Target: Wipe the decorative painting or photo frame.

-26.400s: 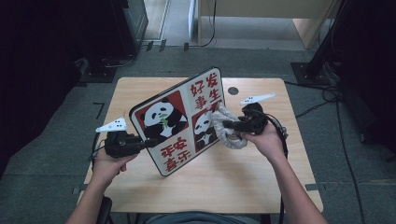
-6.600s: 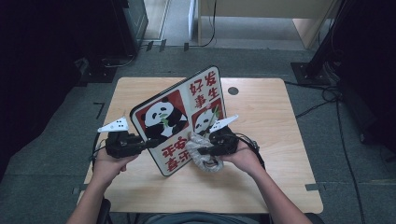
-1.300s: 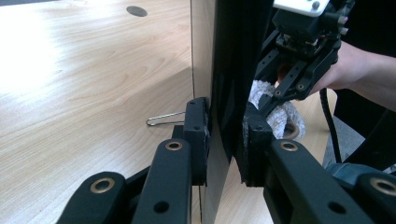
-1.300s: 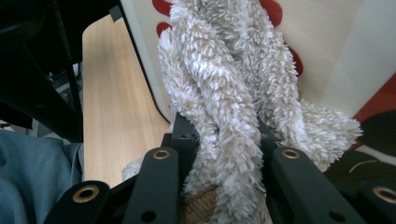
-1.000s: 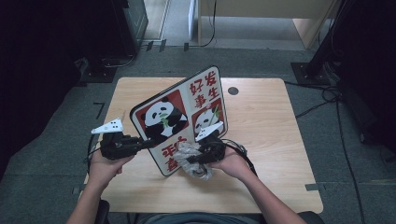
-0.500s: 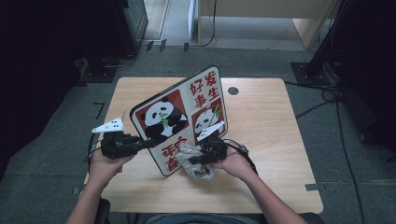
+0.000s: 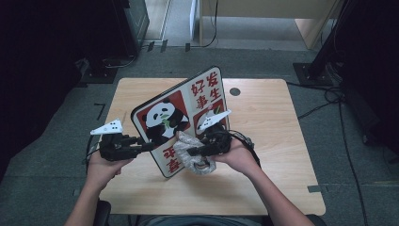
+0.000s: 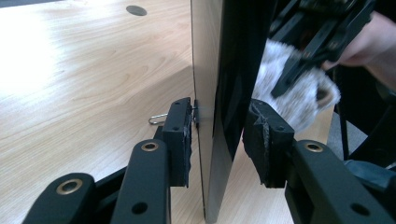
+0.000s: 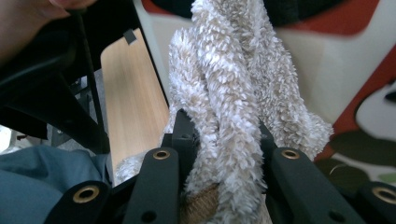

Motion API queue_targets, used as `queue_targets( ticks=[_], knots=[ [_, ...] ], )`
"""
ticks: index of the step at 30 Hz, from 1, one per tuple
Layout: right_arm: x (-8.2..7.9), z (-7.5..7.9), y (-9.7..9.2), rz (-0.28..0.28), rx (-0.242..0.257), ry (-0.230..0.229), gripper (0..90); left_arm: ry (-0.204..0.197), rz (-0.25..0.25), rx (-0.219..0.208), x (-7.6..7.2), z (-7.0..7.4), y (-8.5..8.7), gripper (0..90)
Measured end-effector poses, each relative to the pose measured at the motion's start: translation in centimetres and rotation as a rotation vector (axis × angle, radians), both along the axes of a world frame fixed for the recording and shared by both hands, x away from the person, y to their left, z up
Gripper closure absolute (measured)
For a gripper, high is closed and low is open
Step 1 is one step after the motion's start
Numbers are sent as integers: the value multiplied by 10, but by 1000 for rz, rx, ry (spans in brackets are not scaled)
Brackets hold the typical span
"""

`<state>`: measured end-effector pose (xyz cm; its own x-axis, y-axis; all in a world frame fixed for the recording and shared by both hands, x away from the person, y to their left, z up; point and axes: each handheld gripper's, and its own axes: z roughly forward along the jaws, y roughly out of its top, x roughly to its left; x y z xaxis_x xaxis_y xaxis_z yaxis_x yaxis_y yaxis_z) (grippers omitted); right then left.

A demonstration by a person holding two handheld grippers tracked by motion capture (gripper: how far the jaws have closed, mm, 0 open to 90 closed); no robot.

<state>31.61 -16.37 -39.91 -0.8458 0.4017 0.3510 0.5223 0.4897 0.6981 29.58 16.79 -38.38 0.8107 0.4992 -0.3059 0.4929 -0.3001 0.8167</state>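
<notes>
Right gripper (image 7: 192, 151) is clenched on a fluffy grey-white cloth (image 7: 194, 159), pile bunched tight between both pads in the right gripper view, so the rag works as a wiping pad and cannot slip. Cloth sits straight ahead of that claw, pressed against the printed face of the panda sign board (image 7: 181, 120), near its lower edge. Likely purpose: wiping the picture side.

Left gripper (image 8: 217, 140) straddles the board's edge to keep it propped upright on the wooden table (image 7: 263, 122) while the other claw rubs. Its jaws have just been opening: in the left gripper view the pad (image 8: 180, 137) on the plain back side touches or nearly touches the wood, while the pad (image 8: 266, 142) on the printed side stands clear with a visible gap. So the board is between the jaws but not squeezed; released, a loose brace only. Board appears to rest its bottom edge on the table, tilted back away from the person.

From the left claw, the cloth (image 8: 299, 88) and the other gripper are just beyond the board's front face, up and to the right. A small wire hook (image 8: 158, 119) sticks out behind the back-side pad.

Risk, as a judgement: with the left hold slack, a push from the cloth could tip or slide the board.
</notes>
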Motion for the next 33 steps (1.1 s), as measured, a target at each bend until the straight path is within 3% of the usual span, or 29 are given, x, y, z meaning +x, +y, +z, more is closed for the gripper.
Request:
queue_targets(
  ticks=[14,16,33],
  knots=[
    [9,74,12,0,47,-76,723,5,2,-23,-6,-1,11,673],
    [11,85,17,9,57,-96,723,-12,-4,-28,-9,0,12,696],
    [14,147,59,82,71,-161,722,-6,51,-30,-12,-1,30,756]
  ],
)
